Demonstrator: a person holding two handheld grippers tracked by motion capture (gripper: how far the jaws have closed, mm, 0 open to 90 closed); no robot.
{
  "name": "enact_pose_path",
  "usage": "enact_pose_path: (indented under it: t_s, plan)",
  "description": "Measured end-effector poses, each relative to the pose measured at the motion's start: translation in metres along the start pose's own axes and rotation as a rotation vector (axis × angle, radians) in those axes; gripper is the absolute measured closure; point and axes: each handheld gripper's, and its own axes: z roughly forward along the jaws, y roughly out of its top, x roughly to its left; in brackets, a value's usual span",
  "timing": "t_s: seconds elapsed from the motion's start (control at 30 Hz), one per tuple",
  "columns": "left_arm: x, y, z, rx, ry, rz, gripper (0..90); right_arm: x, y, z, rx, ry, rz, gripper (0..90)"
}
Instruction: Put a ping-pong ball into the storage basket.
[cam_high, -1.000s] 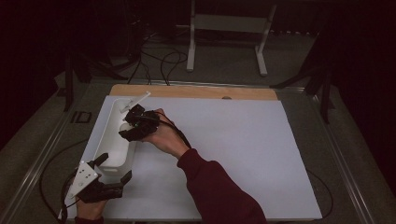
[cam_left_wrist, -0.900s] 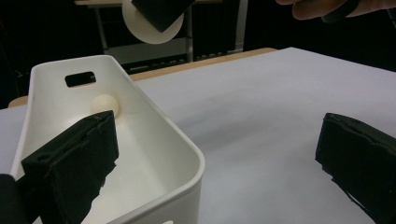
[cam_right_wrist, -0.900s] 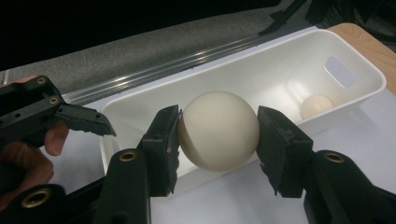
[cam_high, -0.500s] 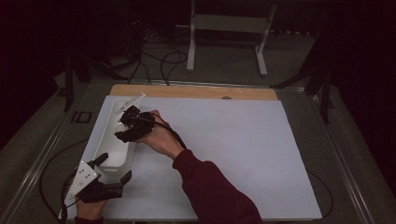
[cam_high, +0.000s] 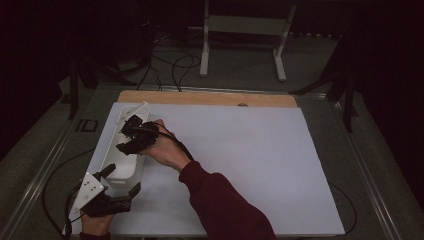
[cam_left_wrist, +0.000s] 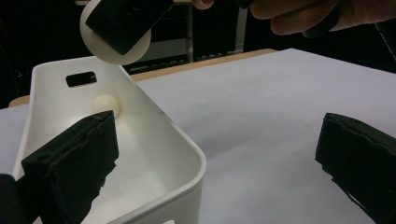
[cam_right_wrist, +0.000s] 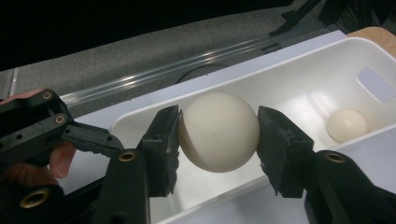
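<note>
High view: a white bin (cam_high: 121, 167) is seen lengthwise near the left edge of the white table sheet (cam_high: 240, 165); wide bare sheet lies to its right. The right gripper (cam_high: 131, 141) is held over the bin. The left gripper (cam_high: 120, 181), jaws spread, straddles the bin's near corner.

Left gripper view: one jaw is inside the bin, one outside, neither pressing. A small ball (cam_left_wrist: 106, 105) rests at the far end.

Right gripper view: the jaws have just been opening; a cream ball (cam_right_wrist: 218, 131) sits between the pads, contact uncertain, above the bin. No readable lettering is seen.
</note>
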Motion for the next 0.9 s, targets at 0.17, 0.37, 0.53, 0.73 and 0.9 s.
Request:
enact_pose_path:
  t_s: [0.17,0.37,0.53,0.73,0.9]
  plan:
    - [0.000,0.000,0.000,0.000,0.001,0.000,0.0,-0.001,-0.001,0.001,0.001,0.033,0.017,17.6]
    - [0.000,0.000,0.000,0.002,0.003,0.001,0.0,-0.003,-0.007,-0.010,0.002,-0.010,0.020,13.5]
    - [-0.001,0.000,0.001,0.007,0.002,0.005,0.0,-0.009,-0.020,-0.024,0.002,-0.042,0.023,13.4]
    - [-0.001,0.000,0.002,0.011,0.004,0.006,0.0,-0.016,-0.039,-0.045,-0.014,-0.081,0.035,13.4]
    - [-0.002,0.000,0.002,0.013,0.003,0.009,0.0,-0.020,-0.057,-0.065,-0.024,-0.111,0.054,13.3]
